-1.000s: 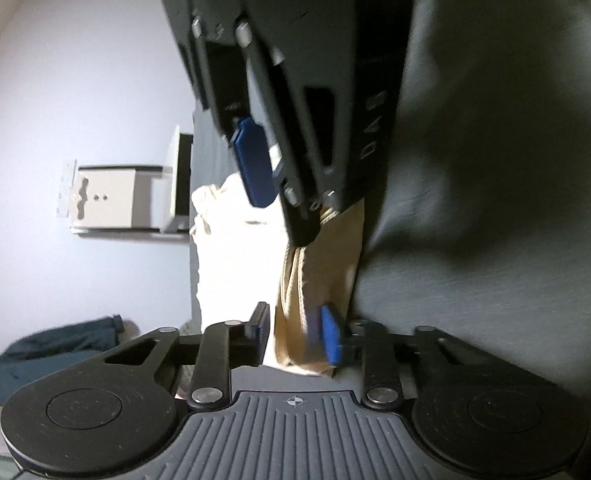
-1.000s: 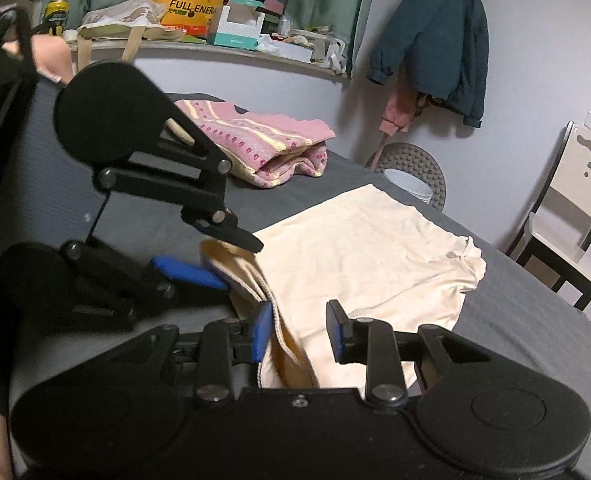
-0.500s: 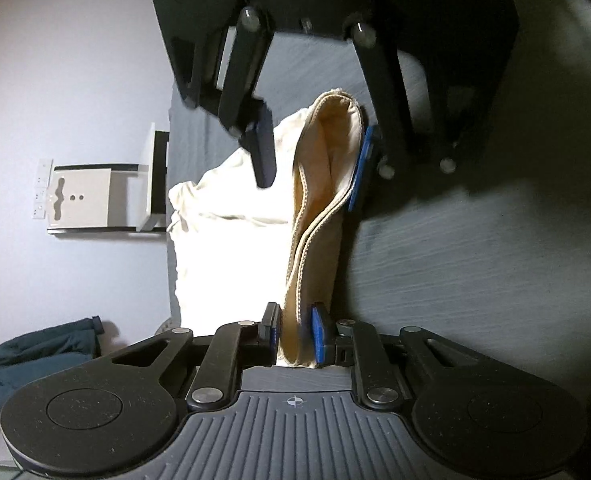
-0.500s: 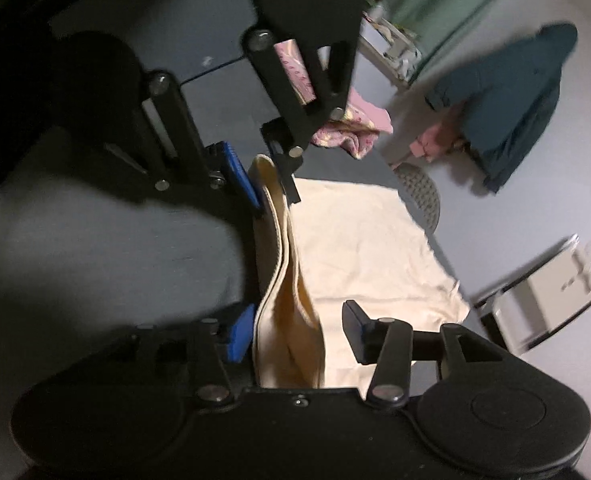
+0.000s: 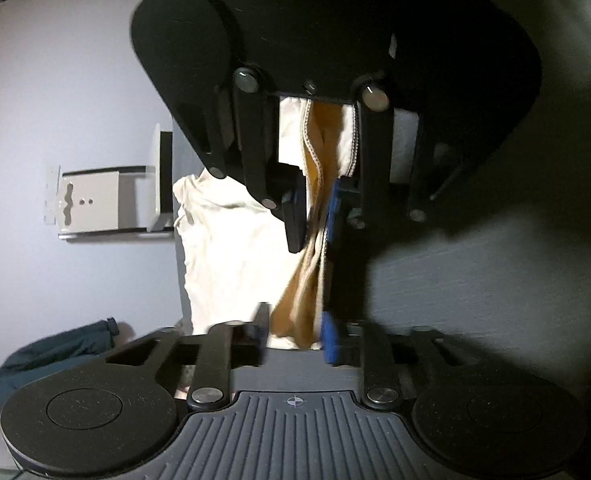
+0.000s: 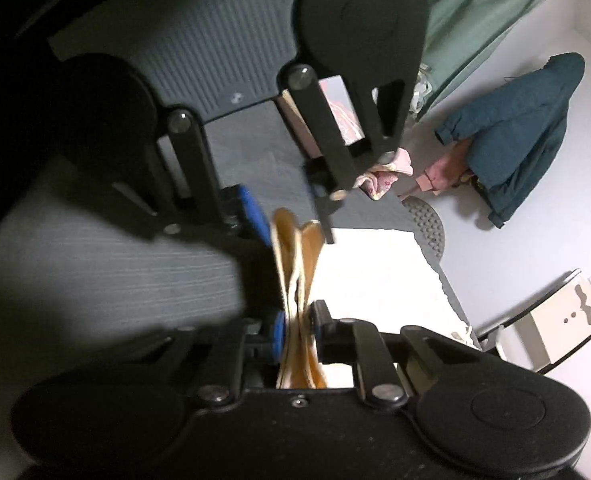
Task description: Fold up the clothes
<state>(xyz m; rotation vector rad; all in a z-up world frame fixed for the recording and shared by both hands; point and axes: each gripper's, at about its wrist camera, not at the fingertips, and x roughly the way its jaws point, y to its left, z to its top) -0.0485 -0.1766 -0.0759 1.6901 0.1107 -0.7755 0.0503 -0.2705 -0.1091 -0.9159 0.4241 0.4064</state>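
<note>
Black linkage grippers, silver pivot screws, round discs, blue-padded fingers (image 5: pixel 330 338), ribbed grey housing.

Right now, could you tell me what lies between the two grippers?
A raised edge of the cream shirt spans from the right gripper to the left gripper; both wrist views show this.

The shirt (image 6: pixel 375 276) lies on the bed (image 6: pixel 135 264), one edge raised between both grippers. Folded clothes (image 6: pixel 379 176) lie behind it. A chair (image 6: pixel 551 320) stands right of the bed.
</note>
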